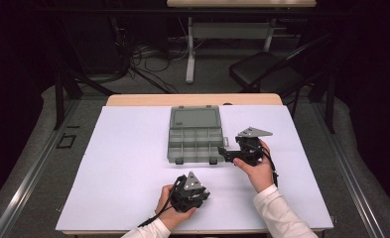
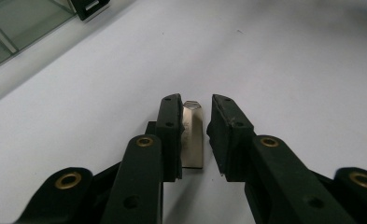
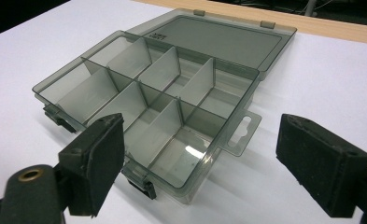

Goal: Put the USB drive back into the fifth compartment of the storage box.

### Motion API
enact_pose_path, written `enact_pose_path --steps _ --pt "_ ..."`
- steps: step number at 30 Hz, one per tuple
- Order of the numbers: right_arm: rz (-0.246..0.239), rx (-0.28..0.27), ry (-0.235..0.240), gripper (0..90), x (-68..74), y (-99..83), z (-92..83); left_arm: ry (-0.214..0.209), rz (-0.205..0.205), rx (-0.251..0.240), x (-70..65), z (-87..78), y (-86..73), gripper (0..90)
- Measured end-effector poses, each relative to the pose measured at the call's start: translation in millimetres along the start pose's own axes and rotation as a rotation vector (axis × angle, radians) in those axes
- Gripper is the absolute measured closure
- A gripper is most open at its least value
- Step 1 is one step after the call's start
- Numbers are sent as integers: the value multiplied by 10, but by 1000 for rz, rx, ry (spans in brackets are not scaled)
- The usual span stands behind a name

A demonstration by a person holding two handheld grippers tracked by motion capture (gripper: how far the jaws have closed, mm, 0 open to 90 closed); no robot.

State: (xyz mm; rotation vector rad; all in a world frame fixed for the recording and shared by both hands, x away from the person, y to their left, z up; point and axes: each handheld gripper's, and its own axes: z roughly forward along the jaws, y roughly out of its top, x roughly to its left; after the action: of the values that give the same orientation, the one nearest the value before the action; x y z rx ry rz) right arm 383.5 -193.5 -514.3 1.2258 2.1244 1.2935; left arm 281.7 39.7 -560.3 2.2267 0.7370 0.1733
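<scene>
Dark surroundings with a black chair (image 1: pixel 267 72), floor cables and a second desk's legs lie beyond a wooden table (image 1: pixel 192 99) covered by a white sheet (image 1: pixel 128 163). High view: a smoky-grey plastic compartment box (image 1: pixel 196 135) sits open near the sheet's far middle, its lid folded back toward the far edge. The right gripper (image 1: pixel 226 151), held in the right hand (image 1: pixel 254 171), rests just beside the box's near right corner, pointing toward it. The left gripper (image 1: pixel 198 194), held in the left hand (image 1: pixel 168 208), sits low on the sheet nearer the person, well apart from the box. Left gripper view: a small bright metal piece (image 2: pixel 192 135), with a faceted hexagonal-looking tip, lies flat on the sheet between the two black jaws. The jaws stand narrow; the left-hand pad appears to touch the piece's side, while a slim gap of sheet separates the piece from the other pad, so it is framed but not clamped. A corner of the box with a black latch (image 2: pixel 91 7) appears at the upper left. Right gripper view: the jaws stand wide, with nothing between the pads (image 3: pixel 97 161). The box's near corner, its divided compartments and a hang tab (image 3: pixel 241 135) lie just ahead of and between the spread jaws; the compartments in sight hold nothing.
</scene>
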Motion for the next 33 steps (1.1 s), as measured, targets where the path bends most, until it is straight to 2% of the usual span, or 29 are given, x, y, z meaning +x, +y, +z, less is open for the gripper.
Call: enact_pose_path --steps 10,15,23,33 --pt "10 -4 1 155 -16 -8 4 6 3 1 7 12 -11 778" --pt "9 -3 0 155 -17 -9 5 16 24 5 -9 10 -12 787" --pt "6 0 -2 155 -22 -14 11 23 34 8 -21 10 -13 788" --pt "9 -3 -3 156 -32 -13 5 1 -2 -7 22 -15 9 789"
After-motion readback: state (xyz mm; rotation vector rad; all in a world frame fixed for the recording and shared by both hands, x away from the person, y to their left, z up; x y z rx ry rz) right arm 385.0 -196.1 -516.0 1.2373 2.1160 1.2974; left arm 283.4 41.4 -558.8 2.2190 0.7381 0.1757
